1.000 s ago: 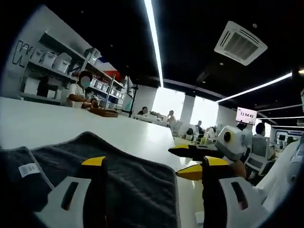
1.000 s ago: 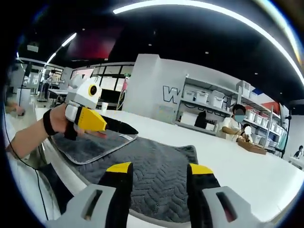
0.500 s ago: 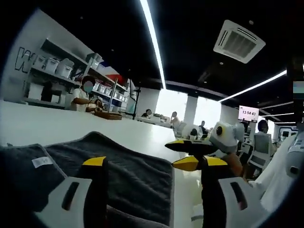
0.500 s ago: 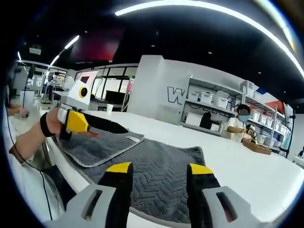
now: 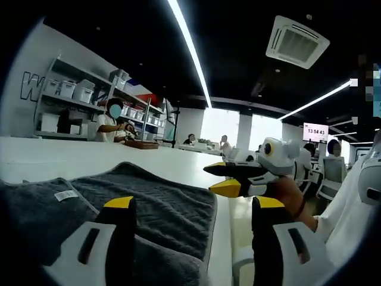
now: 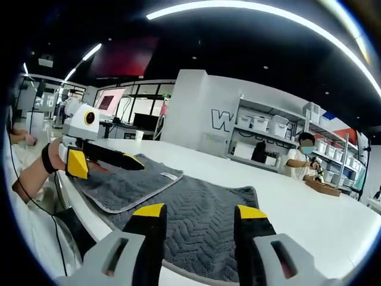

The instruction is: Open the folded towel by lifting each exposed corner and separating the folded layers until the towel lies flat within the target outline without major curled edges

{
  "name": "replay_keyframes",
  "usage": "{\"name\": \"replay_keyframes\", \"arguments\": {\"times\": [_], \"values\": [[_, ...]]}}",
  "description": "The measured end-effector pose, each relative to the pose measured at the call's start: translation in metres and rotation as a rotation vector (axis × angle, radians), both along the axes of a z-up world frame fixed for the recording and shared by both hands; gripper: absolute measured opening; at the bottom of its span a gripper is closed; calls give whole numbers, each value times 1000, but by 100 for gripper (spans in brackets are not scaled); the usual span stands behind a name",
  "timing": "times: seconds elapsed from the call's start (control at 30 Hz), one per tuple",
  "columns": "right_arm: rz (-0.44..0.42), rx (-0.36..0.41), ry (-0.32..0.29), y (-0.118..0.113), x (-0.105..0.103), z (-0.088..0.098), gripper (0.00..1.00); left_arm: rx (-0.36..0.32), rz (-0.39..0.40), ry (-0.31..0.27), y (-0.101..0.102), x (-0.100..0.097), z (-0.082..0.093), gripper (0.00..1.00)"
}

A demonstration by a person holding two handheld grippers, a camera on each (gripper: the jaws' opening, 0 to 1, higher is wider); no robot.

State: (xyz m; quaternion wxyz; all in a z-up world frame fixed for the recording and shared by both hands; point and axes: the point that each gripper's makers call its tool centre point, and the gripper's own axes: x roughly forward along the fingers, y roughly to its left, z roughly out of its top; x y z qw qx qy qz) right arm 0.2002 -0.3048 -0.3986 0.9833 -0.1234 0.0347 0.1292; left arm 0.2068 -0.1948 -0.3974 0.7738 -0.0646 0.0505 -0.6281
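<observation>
A dark grey towel point(image 6: 199, 217) with a chevron weave lies on the white table point(image 6: 309, 220). A folded layer carrying a white label point(image 6: 169, 176) rests on its left part. The towel point(image 5: 161, 205) also spreads under my left gripper point(image 5: 193, 205), whose jaws stand wide apart with nothing between them. A hand holds that left gripper point(image 6: 122, 161) low over the folded layer's near-left edge. My right gripper point(image 6: 200, 211) is open above the towel's near edge, gripping nothing. The right gripper point(image 5: 214, 179) also reaches in from the right, just off the towel's edge.
The table's near edge point(image 6: 89, 208) runs along the person's side. Shelves with white boxes point(image 6: 262, 125) line the far wall. A seated person point(image 6: 300, 158) works beside a wooden tray point(image 6: 324, 186) at the far end. More people sit further back point(image 5: 223, 145).
The left gripper has drawn back from over the label toward the table's near-left edge, with its jaws still apart. The folded layer stays lying on the towel. The right gripper barely moved.
</observation>
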Motion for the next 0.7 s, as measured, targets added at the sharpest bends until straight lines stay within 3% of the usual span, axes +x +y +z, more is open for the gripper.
{"name": "replay_keyframes", "arguments": {"times": [0.17,0.27,0.33,0.47,0.53,0.57,0.7], "values": [[7,1,3,2,-1,0,42,21,35,-26,7,0,-4,78],[-5,-23,2,2,0,-2,41,96,106,-98,16,9,-14,79],[-22,-59,7,0,1,-3,42,110,113,-96,19,8,-18,79],[-1,-34,6,4,1,-2,42,109,127,-102,25,6,-19,78],[-5,-56,8,5,1,-3,42,149,151,-120,29,7,-24,78],[-1,-49,6,5,1,-3,42,184,165,-169,31,6,-26,78],[2,-53,15,6,1,-5,42,187,162,-173,32,0,-27,78]]}}
